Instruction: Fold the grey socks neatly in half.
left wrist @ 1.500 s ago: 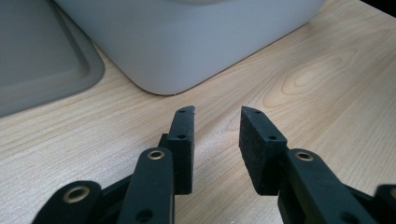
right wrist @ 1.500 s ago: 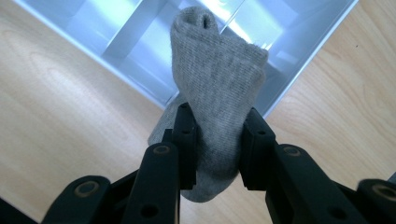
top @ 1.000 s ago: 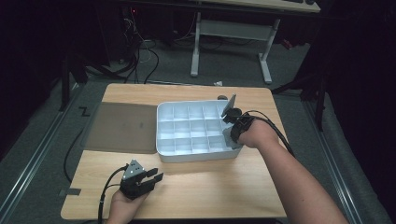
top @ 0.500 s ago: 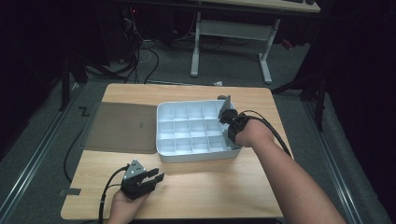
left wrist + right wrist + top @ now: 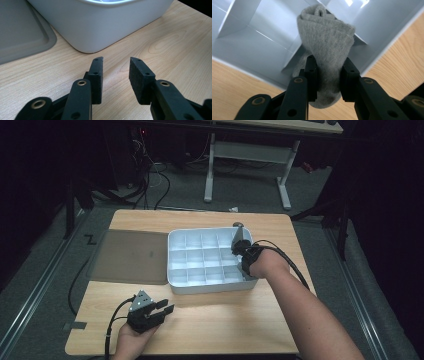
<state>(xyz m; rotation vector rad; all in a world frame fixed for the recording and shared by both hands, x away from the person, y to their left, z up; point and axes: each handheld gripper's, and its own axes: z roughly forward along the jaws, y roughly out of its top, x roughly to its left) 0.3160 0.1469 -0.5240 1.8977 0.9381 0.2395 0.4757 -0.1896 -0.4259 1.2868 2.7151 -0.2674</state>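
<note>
Sock: rolled grey knitted sock (image 5: pixel 325 42), clamped between the two black jaws of the right gripper (image 5: pixel 328 75), its folded top bulging above the pads and its lower end hanging just below them.
Where the sock is: held over the right end of the white plastic tray with a grid of compartments (image 5: pixel 210 287), above the far right corner cells; which cell lies directly under it cannot be told.
Right gripper, high view: the right gripper (image 5: pixel 239 245) sits at the tray's right rim, the person's right forearm (image 5: pixel 300 305) reaching in from the lower right, a black cable looping off the wrist.
Left gripper: the left gripper (image 5: pixel 162 310) rests low over the near left part of the light wooden table (image 5: pixel 225 320), held in the person's left hand (image 5: pixel 135 337); its jaws stand apart with nothing between them.
Left gripper view: the open black pads (image 5: pixel 138 77) point at the tray's rounded white outer corner (image 5: pixel 90 30), close to it but not touching.
Lid: flat grey translucent lid (image 5: pixel 132 256) lies on the table just beside the tray's left side; its rounded edge (image 5: pixel 22 37) shows beside the tray wall.
Tray interior: pale dividers (image 5: pixel 259 32) cross behind the sock.
</note>
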